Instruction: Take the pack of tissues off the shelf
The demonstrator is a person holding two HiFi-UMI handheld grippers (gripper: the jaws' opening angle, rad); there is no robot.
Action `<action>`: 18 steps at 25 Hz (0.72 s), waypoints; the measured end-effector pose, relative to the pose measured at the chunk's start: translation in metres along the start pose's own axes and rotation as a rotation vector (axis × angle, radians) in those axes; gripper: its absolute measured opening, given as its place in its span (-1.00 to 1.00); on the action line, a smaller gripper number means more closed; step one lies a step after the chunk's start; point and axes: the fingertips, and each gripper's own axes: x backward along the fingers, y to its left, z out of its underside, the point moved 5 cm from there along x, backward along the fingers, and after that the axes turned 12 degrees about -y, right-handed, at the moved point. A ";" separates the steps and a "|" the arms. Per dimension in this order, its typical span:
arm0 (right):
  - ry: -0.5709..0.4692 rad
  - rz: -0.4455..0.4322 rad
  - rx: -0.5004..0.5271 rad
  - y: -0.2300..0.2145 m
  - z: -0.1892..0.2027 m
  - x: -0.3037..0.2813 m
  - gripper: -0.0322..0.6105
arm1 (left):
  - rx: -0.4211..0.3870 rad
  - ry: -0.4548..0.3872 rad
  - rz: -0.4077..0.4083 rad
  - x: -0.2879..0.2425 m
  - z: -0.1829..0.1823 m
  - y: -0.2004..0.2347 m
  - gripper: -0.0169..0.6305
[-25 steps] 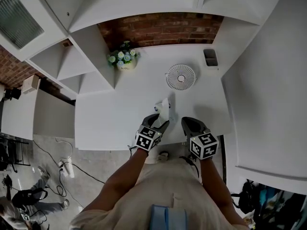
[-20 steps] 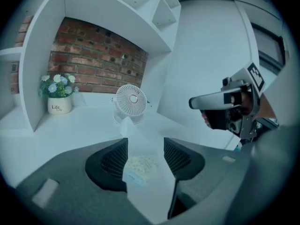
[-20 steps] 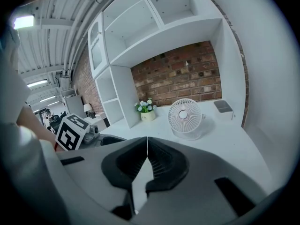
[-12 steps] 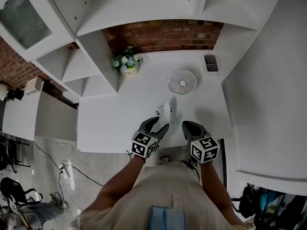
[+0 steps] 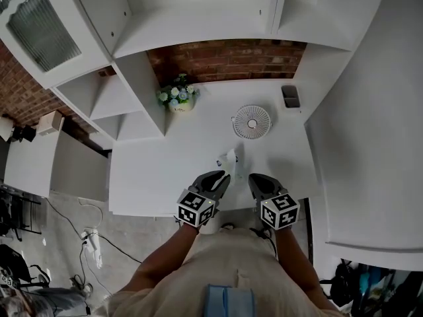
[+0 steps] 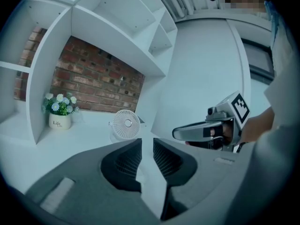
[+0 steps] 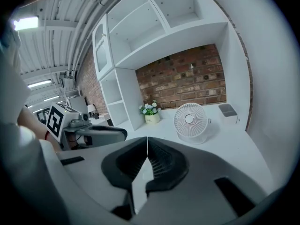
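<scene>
A small white pack of tissues stands upright on the white desk, in front of the fan. My left gripper hovers just short of it, near the desk's front edge. Its jaws have just been closing and a narrow gap remains, with nothing between them; the left gripper view shows this gripper with only bare desk in the gap. My right gripper is beside it to the right, apart from the pack. In its own view the right gripper has its tips touching and holds nothing.
A white round fan stands mid-desk, a flower pot against the shelf unit's side panel, and a grey box at the back right. White walls close both sides. Cables lie on the floor at the left.
My left gripper has risen and its jaws have narrowed. The tissue pack stays where it was on the desk. The right gripper has kept its place.
</scene>
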 end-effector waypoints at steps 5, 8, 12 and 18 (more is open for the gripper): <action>-0.006 -0.005 0.008 0.000 -0.005 -0.005 -0.85 | -0.019 -0.010 0.008 -0.001 -0.008 0.000 -0.91; -0.004 -0.002 0.011 -0.002 -0.004 -0.005 -0.85 | -0.031 -0.002 0.011 0.000 -0.008 0.002 -0.92; 0.003 -0.001 0.015 -0.004 -0.004 -0.003 -0.85 | -0.008 -0.014 0.001 0.003 -0.009 0.004 -0.92; 0.001 -0.010 0.025 -0.002 -0.009 -0.004 -0.85 | 0.002 -0.037 -0.003 0.007 -0.013 0.006 -0.92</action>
